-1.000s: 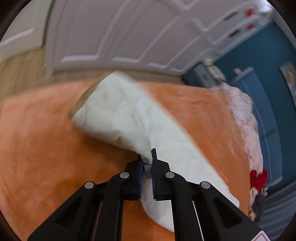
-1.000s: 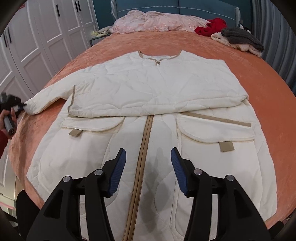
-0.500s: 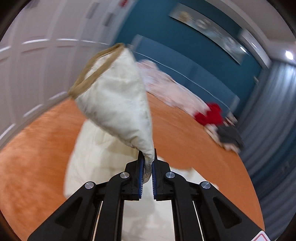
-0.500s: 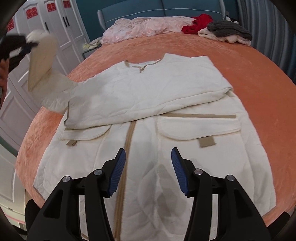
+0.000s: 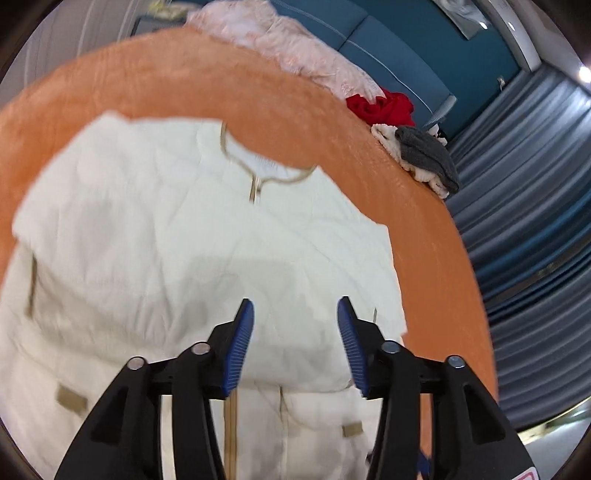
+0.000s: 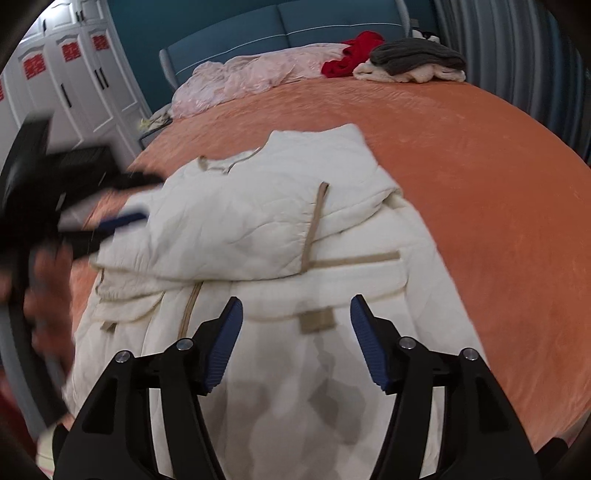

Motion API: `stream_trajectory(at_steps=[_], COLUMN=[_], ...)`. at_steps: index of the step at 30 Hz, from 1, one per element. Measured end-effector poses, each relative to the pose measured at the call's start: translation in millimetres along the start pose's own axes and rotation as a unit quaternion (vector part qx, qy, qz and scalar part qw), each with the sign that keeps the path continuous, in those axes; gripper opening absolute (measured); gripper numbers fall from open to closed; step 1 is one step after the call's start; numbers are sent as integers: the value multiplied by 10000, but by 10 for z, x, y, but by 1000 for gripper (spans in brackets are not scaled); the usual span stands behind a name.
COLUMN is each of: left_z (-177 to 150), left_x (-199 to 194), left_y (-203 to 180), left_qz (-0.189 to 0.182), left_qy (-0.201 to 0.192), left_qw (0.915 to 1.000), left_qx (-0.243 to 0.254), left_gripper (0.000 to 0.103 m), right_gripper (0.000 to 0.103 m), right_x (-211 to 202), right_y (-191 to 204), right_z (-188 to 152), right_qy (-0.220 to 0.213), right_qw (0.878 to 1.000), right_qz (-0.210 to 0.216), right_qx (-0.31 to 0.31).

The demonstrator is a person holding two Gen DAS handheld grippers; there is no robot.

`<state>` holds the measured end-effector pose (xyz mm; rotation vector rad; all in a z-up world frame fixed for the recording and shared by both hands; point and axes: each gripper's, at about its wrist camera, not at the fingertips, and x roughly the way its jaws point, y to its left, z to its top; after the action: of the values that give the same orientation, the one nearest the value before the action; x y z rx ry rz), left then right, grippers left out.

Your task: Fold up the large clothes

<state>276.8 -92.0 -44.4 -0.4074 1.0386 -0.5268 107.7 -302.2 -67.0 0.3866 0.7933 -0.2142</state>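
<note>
A cream quilted jacket (image 6: pixel 258 229) with tan trim lies front-up on the orange bedspread (image 6: pixel 480 184); it also shows in the left wrist view (image 5: pixel 166 229). Both sleeves lie folded across its chest, the tan cuff (image 6: pixel 314 225) of the upper one pointing right. My left gripper (image 5: pixel 295 339) is open and empty above the chest, and shows blurred at the left of the right wrist view (image 6: pixel 122 206). My right gripper (image 6: pixel 295 343) is open and empty above the jacket's lower front, near a pocket tab (image 6: pixel 317 321).
A pink quilt (image 6: pixel 251 77), a red garment (image 6: pixel 351 51) and a grey and cream pile (image 6: pixel 413 62) lie by the blue headboard (image 6: pixel 280 26). White wardrobe doors (image 6: pixel 74 81) stand left, grey curtains (image 5: pixel 524 192) right.
My left gripper carried the left sleeve up off the bed and across the chest, then opened and let it go. The right gripper stayed open over the hem.
</note>
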Motion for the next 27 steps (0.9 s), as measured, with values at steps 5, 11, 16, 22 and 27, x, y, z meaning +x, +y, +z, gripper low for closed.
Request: stream_trajectory(at_steps=[5, 11, 16, 22, 27], left_z=[3, 319, 527, 621, 683], left_x=[-366, -608, -587, -364, -433], left_y=[655, 1642, 2077, 2253, 2135], left_qz=[23, 421, 427, 219, 483], left_qy=[-374, -756, -982, -891, -920], left_qw=[9964, 9746, 9587, 9443, 9577], left_qx=[-760, -2067, -2637, -3160, -2682], left_gripper=[57, 57, 57, 55, 10], right_gripper=[69, 71, 70, 5, 2], right_x=[193, 656, 902, 947, 415], right_y=[-57, -241, -339, -150, -13], right_z=[234, 390, 443, 567, 1020], right_qy=[-42, 356, 459, 503, -447], right_qw=[9997, 9917, 9802, 9829, 9926], right_qz=[162, 508, 734, 913, 811], right_qx=[187, 1124, 1780, 1518, 783])
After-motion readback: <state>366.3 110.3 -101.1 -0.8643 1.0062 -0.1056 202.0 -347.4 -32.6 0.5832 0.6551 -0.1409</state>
